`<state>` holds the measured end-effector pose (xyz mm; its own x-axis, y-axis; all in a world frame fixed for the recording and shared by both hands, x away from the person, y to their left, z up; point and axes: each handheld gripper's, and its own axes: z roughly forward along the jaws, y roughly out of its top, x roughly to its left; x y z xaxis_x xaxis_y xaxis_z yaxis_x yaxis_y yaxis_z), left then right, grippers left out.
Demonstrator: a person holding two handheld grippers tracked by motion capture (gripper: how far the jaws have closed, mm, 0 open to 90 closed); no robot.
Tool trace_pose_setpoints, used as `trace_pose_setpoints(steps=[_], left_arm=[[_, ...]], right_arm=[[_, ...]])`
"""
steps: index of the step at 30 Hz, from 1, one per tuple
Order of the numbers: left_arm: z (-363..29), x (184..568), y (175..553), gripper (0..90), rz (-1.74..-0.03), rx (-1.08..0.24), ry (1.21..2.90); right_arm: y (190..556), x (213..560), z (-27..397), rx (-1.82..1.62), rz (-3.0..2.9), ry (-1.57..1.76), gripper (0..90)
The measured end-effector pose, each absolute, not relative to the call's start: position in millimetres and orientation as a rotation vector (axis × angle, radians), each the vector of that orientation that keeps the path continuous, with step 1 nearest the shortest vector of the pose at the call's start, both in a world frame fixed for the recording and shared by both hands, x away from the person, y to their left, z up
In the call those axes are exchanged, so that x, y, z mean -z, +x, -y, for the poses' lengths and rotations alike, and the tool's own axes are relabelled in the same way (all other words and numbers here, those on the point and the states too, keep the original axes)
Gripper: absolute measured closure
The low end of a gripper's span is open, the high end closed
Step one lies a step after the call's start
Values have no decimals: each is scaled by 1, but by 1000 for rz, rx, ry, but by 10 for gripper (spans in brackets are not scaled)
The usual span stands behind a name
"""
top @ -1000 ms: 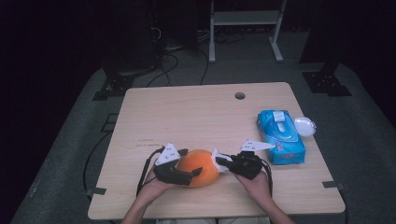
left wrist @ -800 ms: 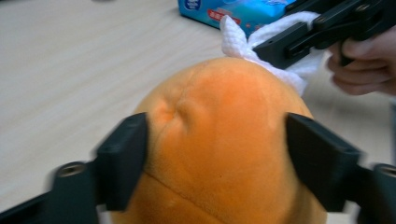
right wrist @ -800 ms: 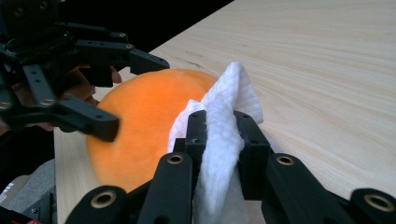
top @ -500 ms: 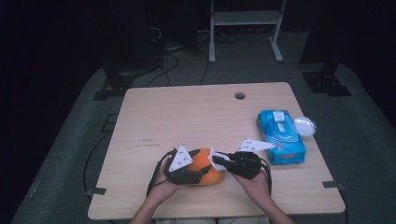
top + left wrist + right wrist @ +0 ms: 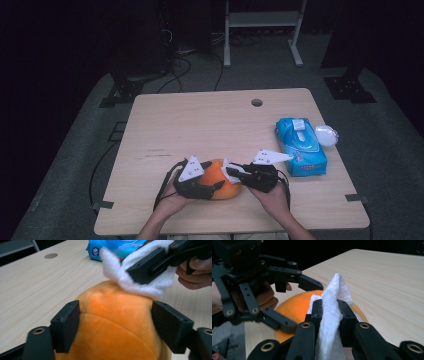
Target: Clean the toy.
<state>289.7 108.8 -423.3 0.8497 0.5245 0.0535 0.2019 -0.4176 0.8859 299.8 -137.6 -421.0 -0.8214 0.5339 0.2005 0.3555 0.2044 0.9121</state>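
An orange plush toy lies near the table's front edge. My left gripper reaches over it from the left. In the left gripper view both pads press the plush from either side, though the jaws have just been opening a little. My right gripper comes in from the right, shut on a white wipe. It holds the wipe against the top of the plush. The left gripper view shows that wipe bunched under the right gripper.
A blue pack of wipes lies at the table's right edge, with a clear round lid beside it. The wooden table has a cable hole near its far edge. Dark floor and stands surround it.
My left gripper has moved right from beside the plush to over it, with its jaws around the toy. The right gripper has stayed on the plush with the wipe.
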Motion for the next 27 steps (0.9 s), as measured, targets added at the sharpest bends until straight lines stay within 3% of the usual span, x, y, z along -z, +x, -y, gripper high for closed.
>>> trace_pose_setpoints(steps=[6, 9, 12, 15, 19, 27], left_arm=[[-122, 416, 294, 117, -595, -364, 1974], [-132, 419, 298, 95, -635, -284, 1978], [-134, 425, 300, 173, -632, -218, 1978], [-129, 422, 296, 261, -582, -274, 1998], [-115, 417, 289, 287, -509, -347, 2019], [-128, 415, 296, 101, -619, -295, 1981]], right_arm=[[306, 432, 143, -1632, -2319, 920, 770], [309, 432, 147, -1622, -2307, 938, 770], [308, 431, 148, -1622, -2308, 945, 770], [303, 425, 144, -1639, -2304, 908, 769], [296, 414, 135, -1682, -2303, 810, 769], [306, 426, 148, -1611, -2303, 910, 771]])
